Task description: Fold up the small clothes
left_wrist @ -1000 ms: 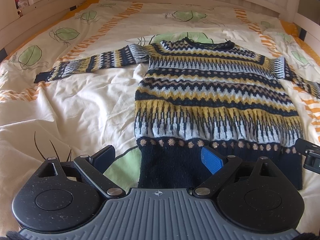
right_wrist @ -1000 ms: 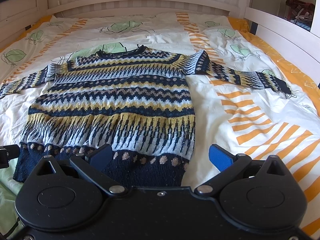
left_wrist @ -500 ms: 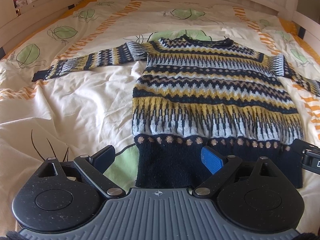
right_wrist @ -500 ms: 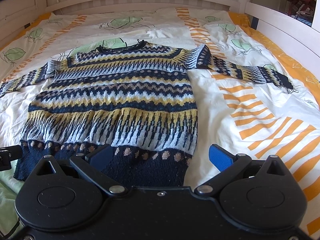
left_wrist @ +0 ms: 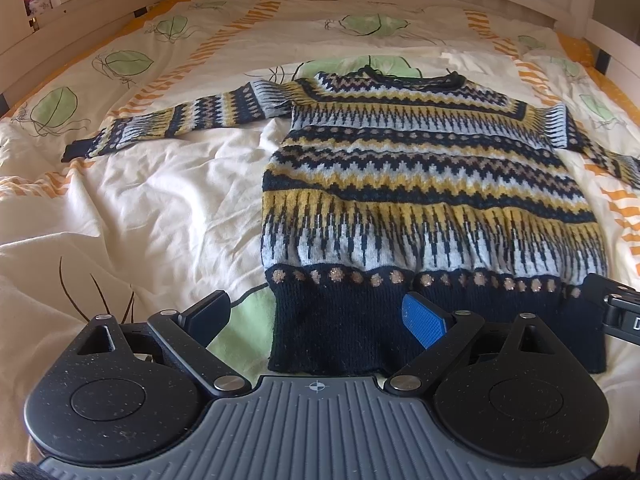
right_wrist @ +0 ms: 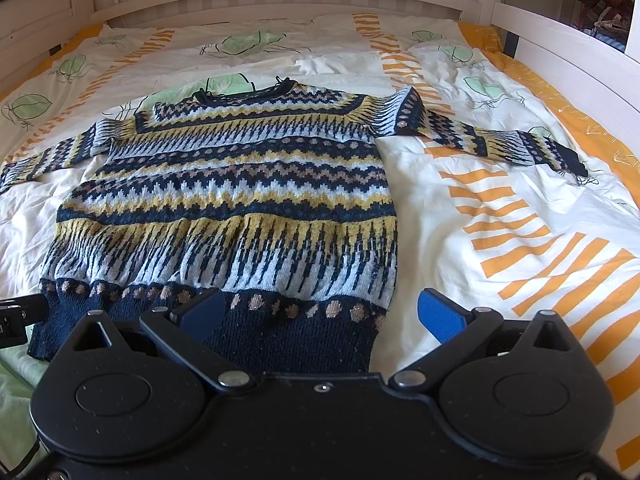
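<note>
The left gripper point(left_wrist: 316, 316) is spread wide and grasps nothing, straddling the near left corner of the sweater's point(left_wrist: 424, 184) navy hem. The right gripper point(right_wrist: 320, 314) is equally wide and empty over the hem's right corner. The sweater lies flat, sleeves outstretched, on the duvet point(right_wrist: 500, 208), with bare bedding on either side up to the white bed rails point(right_wrist: 568, 52).
</note>
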A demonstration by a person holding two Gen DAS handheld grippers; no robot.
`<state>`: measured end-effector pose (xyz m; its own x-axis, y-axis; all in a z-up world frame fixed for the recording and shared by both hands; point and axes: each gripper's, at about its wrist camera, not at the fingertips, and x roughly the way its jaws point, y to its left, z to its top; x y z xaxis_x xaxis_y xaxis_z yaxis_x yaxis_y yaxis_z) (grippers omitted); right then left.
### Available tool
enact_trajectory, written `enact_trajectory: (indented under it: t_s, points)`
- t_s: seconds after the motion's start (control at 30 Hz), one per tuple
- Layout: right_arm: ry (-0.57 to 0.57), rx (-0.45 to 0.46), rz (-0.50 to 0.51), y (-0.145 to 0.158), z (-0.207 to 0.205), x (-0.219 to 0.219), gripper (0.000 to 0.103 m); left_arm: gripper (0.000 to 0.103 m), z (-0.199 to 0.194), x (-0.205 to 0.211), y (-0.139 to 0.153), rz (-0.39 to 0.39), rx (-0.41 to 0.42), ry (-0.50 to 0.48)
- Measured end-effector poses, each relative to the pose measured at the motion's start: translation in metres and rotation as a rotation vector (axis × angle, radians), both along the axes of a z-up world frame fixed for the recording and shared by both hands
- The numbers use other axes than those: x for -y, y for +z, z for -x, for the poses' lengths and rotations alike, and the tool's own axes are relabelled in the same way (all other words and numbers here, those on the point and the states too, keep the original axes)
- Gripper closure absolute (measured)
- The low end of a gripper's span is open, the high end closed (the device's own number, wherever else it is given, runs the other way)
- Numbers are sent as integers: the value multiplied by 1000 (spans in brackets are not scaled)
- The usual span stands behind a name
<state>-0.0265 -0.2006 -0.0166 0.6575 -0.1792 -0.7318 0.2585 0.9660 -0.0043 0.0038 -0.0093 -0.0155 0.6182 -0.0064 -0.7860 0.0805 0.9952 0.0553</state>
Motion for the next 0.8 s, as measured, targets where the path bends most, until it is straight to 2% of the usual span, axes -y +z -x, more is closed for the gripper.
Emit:
enact_trajectory:
  t_s: [0.8]
  points:
    - [8, -26, -23, -5, -4, -1, 1, 9, -1, 3, -4, 2, -9, -2]
